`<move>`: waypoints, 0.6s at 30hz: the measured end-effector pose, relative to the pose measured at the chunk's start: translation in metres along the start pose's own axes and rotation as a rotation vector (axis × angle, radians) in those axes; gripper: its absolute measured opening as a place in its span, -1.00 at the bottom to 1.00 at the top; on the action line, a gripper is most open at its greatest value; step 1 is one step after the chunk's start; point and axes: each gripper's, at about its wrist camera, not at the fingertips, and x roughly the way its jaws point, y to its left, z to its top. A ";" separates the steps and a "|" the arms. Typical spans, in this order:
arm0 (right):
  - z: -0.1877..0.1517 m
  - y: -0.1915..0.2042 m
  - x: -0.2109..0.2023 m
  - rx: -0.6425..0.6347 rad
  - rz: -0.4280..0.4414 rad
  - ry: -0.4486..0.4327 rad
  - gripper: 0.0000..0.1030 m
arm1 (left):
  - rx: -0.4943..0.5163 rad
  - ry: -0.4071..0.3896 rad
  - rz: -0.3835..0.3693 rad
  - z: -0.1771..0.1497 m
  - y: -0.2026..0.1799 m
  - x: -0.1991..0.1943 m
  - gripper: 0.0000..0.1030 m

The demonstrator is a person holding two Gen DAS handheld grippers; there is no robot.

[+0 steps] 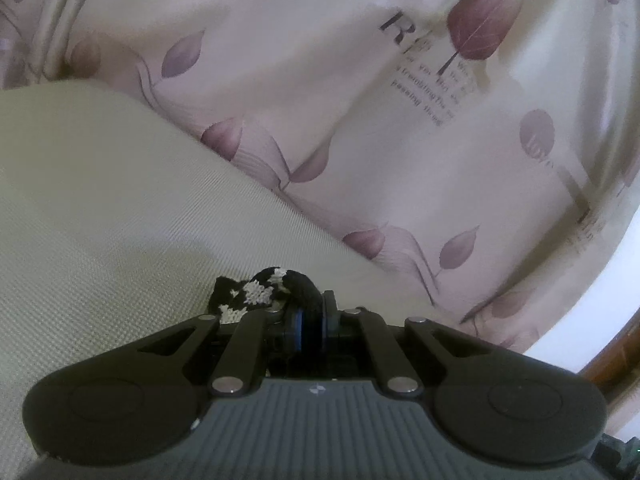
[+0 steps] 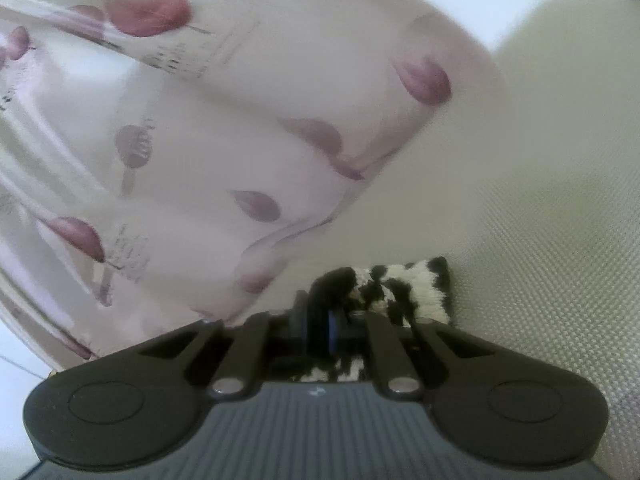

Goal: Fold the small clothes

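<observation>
Left wrist view: the left claw (image 1: pixel 310 314) is clamped on a bunched edge of a small black-and-white knitted garment (image 1: pixel 260 292), its blue-edged pads pressed together with the dark knit pinched between them. The garment lies on a pale woven surface (image 1: pixel 100 208), which fills the left half of the view; a curtain printed with purple leaves (image 1: pixel 360 120) hangs behind and to the right. Only a short stretch of the garment shows ahead of the claw, since the claw body hides whatever lies below. Right wrist view: the leaf-printed curtain (image 2: pixel 200 140) occupies the left, the same pale woven surface (image 2: pixel 540 200) the right. The right claw (image 2: pixel 318 326) is likewise closed on a dark fold of the garment (image 2: pixel 400 288), whose fluffy patterned body extends rightward from the grip and rests flat on the surface; a further patch shows beneath the claw body. Each claw appears to hold one end or corner, a grip suited to lifting an edge evenly and carrying it across to make a fold. The cloth looks soft and limp, so it will probably sag between the two grips. Whether a fold is already made cannot be told.
</observation>
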 end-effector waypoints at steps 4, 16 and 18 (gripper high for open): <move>-0.002 -0.013 0.010 0.048 -0.009 0.000 -0.81 | 0.036 0.017 -0.003 -0.003 -0.001 0.009 -0.77; -0.002 -0.018 0.008 0.142 0.025 -0.057 -0.67 | 0.047 -0.157 0.050 0.006 0.001 -0.014 0.93; -0.001 -0.018 -0.003 0.171 0.051 -0.122 -0.33 | 0.084 -0.147 0.060 0.006 0.001 -0.019 0.93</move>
